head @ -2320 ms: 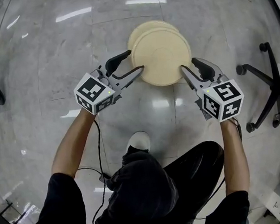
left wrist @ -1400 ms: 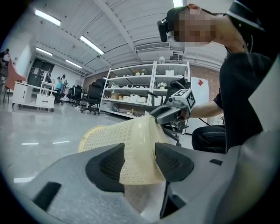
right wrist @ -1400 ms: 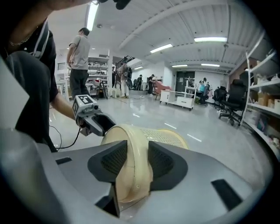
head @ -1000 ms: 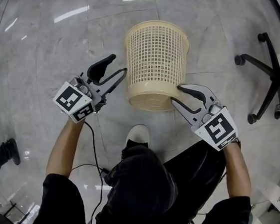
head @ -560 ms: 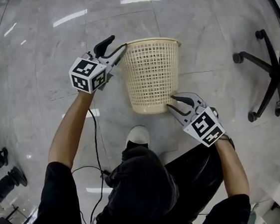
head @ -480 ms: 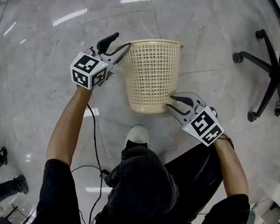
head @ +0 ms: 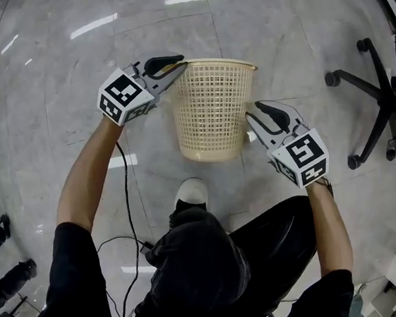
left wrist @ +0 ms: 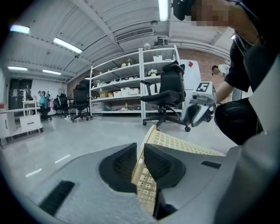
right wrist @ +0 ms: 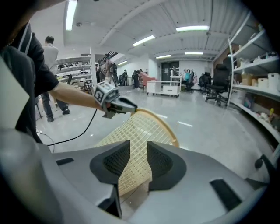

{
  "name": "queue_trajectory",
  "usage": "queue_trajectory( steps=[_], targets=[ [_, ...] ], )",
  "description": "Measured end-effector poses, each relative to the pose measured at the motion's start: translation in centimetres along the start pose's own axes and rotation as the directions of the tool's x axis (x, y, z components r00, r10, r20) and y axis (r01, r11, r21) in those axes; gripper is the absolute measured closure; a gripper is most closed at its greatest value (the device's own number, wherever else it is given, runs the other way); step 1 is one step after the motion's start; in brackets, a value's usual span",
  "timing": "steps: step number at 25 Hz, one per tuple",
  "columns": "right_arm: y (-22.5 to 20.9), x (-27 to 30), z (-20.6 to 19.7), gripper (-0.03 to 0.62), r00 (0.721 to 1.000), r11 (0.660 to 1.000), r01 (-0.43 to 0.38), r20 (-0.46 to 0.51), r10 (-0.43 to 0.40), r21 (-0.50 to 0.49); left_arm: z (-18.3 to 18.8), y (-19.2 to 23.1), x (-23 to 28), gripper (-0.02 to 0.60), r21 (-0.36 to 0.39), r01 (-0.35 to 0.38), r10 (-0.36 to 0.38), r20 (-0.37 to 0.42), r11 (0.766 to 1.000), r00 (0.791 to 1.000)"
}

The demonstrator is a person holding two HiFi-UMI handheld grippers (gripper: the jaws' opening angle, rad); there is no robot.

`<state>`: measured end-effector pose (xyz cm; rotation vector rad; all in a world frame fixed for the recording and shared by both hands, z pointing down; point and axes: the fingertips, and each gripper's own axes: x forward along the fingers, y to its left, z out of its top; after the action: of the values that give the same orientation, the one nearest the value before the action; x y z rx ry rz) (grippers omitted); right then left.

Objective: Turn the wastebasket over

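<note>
My left gripper (head: 181, 63) is clamped on the rim of the wastebasket (head: 212, 110). In the left gripper view both pads (left wrist: 157, 162) press the cream lattice wall just under the rim band, one inside and one outside. The wastebasket hangs tilted, its open mouth toward the far side and its closed base toward me, over the grey marble floor (head: 68, 76). I cannot tell whether the base touches the floor.

My right gripper (head: 253, 111) sits just beside the wastebasket's right wall, near its middle. Its jaws are spread and pinch nothing: in the right gripper view the lattice (right wrist: 140, 127) shows through the gap, beyond the pads.

My pale shoe (head: 190, 193) is on the floor just near of the base. An office chair (head: 369, 99) stands well apart at the right.
</note>
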<state>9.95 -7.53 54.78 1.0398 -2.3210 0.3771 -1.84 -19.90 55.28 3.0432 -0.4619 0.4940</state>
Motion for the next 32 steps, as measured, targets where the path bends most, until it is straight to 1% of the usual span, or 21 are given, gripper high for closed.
queue_trajectory(
  steps=[2, 4, 7, 9, 12, 13, 15, 17, 18, 19, 21, 23, 25, 28, 30, 32],
  targets=[
    [-2.6, 0.0, 2.2, 0.484, 0.998, 0.999, 0.046, 0.038, -0.046, -0.005, 1.1, -0.7, 0.2, 0.532, 0.040, 0.015, -0.016, 0.022, 0.999, 1.000],
    [-4.5, 0.6, 4.1, 0.484, 0.997, 0.997, 0.061, 0.046, -0.059, -0.041, 2.2, -1.3, 0.6, 0.545, 0.065, 0.033, -0.036, 0.039, 0.997, 0.999],
    [-5.5, 2.3, 6.4, 0.480, 0.999, 0.982, 0.046, 0.010, -0.045, -0.182, 3.2, -2.1, 1.6, 0.557, 0.103, 0.070, -0.073, 0.026, 0.992, 0.997],
    [-5.2, 3.6, 7.5, 0.480, 1.000, 0.963, -0.008, -0.028, 0.000, -0.268, 3.8, -3.0, 2.2, 0.557, 0.133, 0.105, -0.109, 0.020, 0.986, 0.994],
    [-3.9, 4.7, 8.3, 0.473, 0.991, 0.925, -0.118, -0.107, 0.084, -0.361, 5.2, -4.7, 2.7, 0.557, 0.196, 0.156, -0.163, 0.020, 0.968, 0.986],
    [-3.6, 4.8, 8.3, 0.473, 0.985, 0.914, -0.149, -0.136, 0.105, -0.378, 5.7, -5.4, 2.8, 0.557, 0.220, 0.172, -0.180, 0.021, 0.960, 0.983],
    [-3.2, 4.7, 7.7, 0.473, 0.972, 0.903, -0.204, -0.187, 0.141, -0.378, 6.4, -6.5, 3.0, 0.557, 0.255, 0.200, -0.212, 0.019, 0.946, 0.977],
    [-2.8, 4.3, 7.0, 0.484, 0.962, 0.895, -0.240, -0.215, 0.167, -0.377, 6.7, -7.3, 3.0, 0.557, 0.268, 0.224, -0.235, 0.012, 0.937, 0.972],
    [-2.5, 4.1, 6.9, 0.523, 0.958, 0.888, -0.253, -0.225, 0.176, -0.383, 6.7, -7.5, 3.0, 0.557, 0.262, 0.234, -0.245, 0.010, 0.936, 0.969],
    [-2.3, 3.9, 6.7, 0.533, 0.956, 0.877, -0.261, -0.235, 0.176, -0.403, 6.7, -7.6, 3.0, 0.555, 0.248, 0.244, -0.255, 0.011, 0.938, 0.967],
    [-1.9, 3.7, 6.6, 0.548, 0.953, 0.843, -0.267, -0.260, 0.157, -0.467, 6.5, -7.6, 2.9, 0.555, 0.199, 0.262, -0.272, 0.023, 0.944, 0.962],
    [-1.6, 3.6, 6.7, 0.559, 0.952, 0.807, -0.264, -0.278, 0.130, -0.528, 6.4, -7.2, 2.7, 0.549, 0.150, 0.258, -0.267, 0.044, 0.954, 0.963],
    [-1.9, 3.6, 7.1, 0.562, 0.957, 0.783, -0.242, -0.276, 0.093, -0.573, 6.4, -6.3, 2.3, 0.546, 0.112, 0.221, -0.229, 0.067, 0.969, 0.971],
    [-3.6, 3.0, 8.5, 0.563, 0.972, 0.764, -0.160, -0.236, 0.010, -0.625, 6.7, -4.2, 1.7, 0.546, 0.026, 0.150, -0.152, 0.116, 0.988, 0.982],
    [-5.1, 2.4, 9.7, 0.563, 0.977, 0.747, -0.093, -0.204, -0.059, -0.658, 7.2, -2.5, 1.0, 0.546, -0.024, 0.095, -0.090, 0.150, 0.995, 0.985],
    [-6.2, 2.0, 10.6, 0.562, 0.977, 0.740, -0.027, -0.174, -0.122, -0.672, 7.7, -1.2, 0.3, 0.546, -0.061, 0.051, -0.039, 0.180, 0.997, 0.983]
  ],
)
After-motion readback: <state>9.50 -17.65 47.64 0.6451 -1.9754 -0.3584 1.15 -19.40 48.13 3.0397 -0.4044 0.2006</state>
